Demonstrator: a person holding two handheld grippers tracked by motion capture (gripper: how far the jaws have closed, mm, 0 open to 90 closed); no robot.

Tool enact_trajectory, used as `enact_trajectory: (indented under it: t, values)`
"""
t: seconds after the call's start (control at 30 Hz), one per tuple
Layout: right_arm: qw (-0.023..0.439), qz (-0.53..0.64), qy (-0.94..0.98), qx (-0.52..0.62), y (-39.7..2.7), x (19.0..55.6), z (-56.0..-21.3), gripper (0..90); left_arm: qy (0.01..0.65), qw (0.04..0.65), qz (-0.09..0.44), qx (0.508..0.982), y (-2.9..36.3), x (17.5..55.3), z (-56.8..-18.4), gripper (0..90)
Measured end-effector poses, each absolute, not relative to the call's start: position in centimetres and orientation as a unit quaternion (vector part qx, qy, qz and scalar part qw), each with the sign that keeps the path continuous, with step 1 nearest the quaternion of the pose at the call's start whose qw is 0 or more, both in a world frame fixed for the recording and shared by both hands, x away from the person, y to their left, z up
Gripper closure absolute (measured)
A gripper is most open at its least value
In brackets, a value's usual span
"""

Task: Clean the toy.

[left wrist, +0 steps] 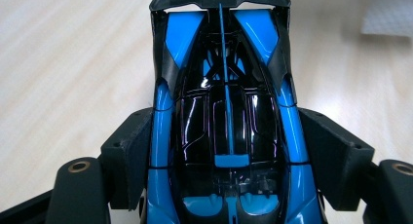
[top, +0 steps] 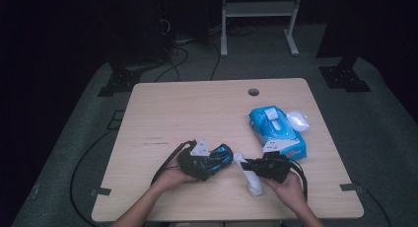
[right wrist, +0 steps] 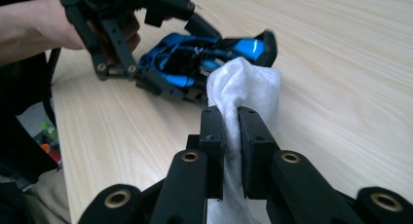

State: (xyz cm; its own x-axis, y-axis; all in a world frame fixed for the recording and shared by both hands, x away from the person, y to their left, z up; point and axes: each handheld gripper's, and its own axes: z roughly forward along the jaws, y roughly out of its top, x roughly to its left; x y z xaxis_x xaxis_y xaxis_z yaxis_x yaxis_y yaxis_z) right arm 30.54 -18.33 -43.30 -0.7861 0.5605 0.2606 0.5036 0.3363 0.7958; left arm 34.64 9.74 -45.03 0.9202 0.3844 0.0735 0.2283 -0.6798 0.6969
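Observation:
A blue and black toy car is held just above the wooden table, near its front edge. My left gripper is shut on it; in the left gripper view the pads press on both flanks of the car, whose tail points away. My right gripper is shut on a white wipe that hangs from its jaws. In the right gripper view the wipe bunches above the fingertips and touches the car at one end.
An opened blue pack of wipes lies right of centre, with a crumpled white wipe beside it. A cable hole sits near the table's far edge. Cables trail off the table's front, and a white frame stands on the floor beyond.

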Motion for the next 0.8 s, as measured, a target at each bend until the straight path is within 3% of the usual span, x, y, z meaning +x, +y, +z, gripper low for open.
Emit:
enact_trajectory:
  t: [0.4,0.8]
  values:
    - [0.05,0.468,0.809,0.352,-21.6,30.5,-43.7,81.0,0.173,0.34,0.115,0.917,6.7,38.4,-45.9,26.0]
    - [0.058,0.44,0.824,0.352,-21.7,30.8,-44.4,80.7,0.197,0.343,0.085,0.915,6.9,39.6,-46.6,23.8]
